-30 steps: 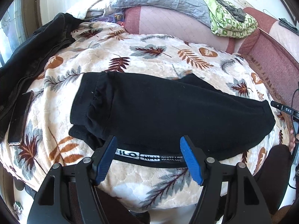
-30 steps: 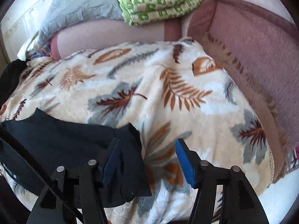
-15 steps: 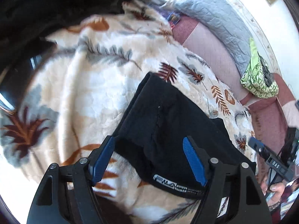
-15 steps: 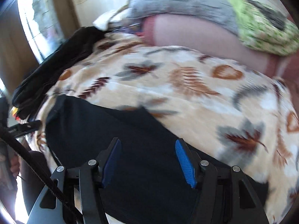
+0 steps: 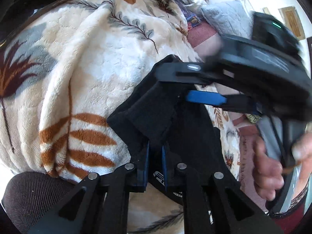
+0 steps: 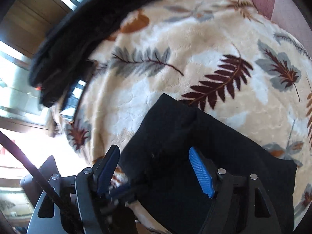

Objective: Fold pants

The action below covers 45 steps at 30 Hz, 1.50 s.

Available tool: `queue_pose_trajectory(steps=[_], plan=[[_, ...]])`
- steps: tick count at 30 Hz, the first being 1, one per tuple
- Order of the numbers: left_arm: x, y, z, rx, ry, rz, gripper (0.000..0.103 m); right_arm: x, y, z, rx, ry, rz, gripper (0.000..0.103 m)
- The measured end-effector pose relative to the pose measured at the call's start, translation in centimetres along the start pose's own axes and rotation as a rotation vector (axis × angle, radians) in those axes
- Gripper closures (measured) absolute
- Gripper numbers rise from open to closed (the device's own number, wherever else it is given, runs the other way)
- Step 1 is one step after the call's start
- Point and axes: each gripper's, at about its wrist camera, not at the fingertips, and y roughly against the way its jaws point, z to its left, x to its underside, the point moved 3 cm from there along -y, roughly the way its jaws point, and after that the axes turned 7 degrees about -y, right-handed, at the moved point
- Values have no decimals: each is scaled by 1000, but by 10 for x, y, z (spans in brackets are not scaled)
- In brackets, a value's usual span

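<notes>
Only the left wrist view showed both tools at once: the left gripper (image 5: 155, 157) had its blue pads pinched tight on a raised edge of the black pants (image 5: 175, 128), while the right gripper (image 5: 195, 86) reached in from the right, blurred, held by a bare hand (image 5: 271, 167). The right wrist view showed the right gripper (image 6: 156, 167) with its fingers spread wide apart over the cloth, closed on nothing, and the pants (image 6: 204, 156) lying beneath and between them.

The pants lay on a cream fleece blanket (image 5: 87, 78) printed with brown and grey leaves. A dark phone (image 5: 48, 2) rested near its far edge beside other black clothing (image 6: 87, 29). A grey pillow (image 5: 228, 17) and bright windows (image 6: 11, 78) stood beyond.

The pants looked folded over, with white lettering on the waistband (image 5: 159, 175) by the left gripper.
</notes>
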Motion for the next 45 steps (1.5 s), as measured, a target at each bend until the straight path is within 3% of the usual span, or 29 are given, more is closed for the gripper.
queue_pose_trajectory(steps=[2, 5, 6, 9, 11, 13, 16, 19, 34, 35, 37, 39, 41, 45], plan=[[3, 3, -3, 10, -22, -21, 80, -13, -21, 5, 96, -40, 42, 23], [6, 7, -9, 29, -56, -54, 69, -22, -43, 8, 158, -119, 101, 10], [6, 8, -11, 34, -61, -64, 67, -23, -49, 11, 206, -103, 109, 11], [6, 17, -6, 81, -33, -102, 60, -12, -56, 24, 330, 34, 82, 25], [3, 22, 1, 136, 8, -127, 57, -4, -45, 23, 324, 51, 39, 44], [2, 26, 4, 157, 24, -149, 52, 1, -30, 15, 242, -1, 16, 64], [1, 28, 5, 165, 21, -161, 49, 8, -11, 1, 159, -78, -21, 75], [2, 32, 5, 158, 17, -173, 47, 11, -6, -3, 120, -120, -50, 76], [10, 44, 9, 119, 17, -218, 39, -14, -27, 26, 117, -135, -58, 76], [11, 46, 9, 113, 15, -223, 37, -15, -30, 27, 119, -133, -55, 73], [12, 48, 8, 97, 8, -235, 31, -17, -34, 30, 74, -134, -53, 45], [14, 50, 6, 81, 3, -246, 29, -21, -34, 34, 12, -146, -58, 31], [15, 51, 6, 65, 2, -251, 29, -23, -26, 38, -31, -141, -68, 27], [18, 52, 4, 41, -4, -255, 29, -23, 14, 44, -238, -89, -140, 27]])
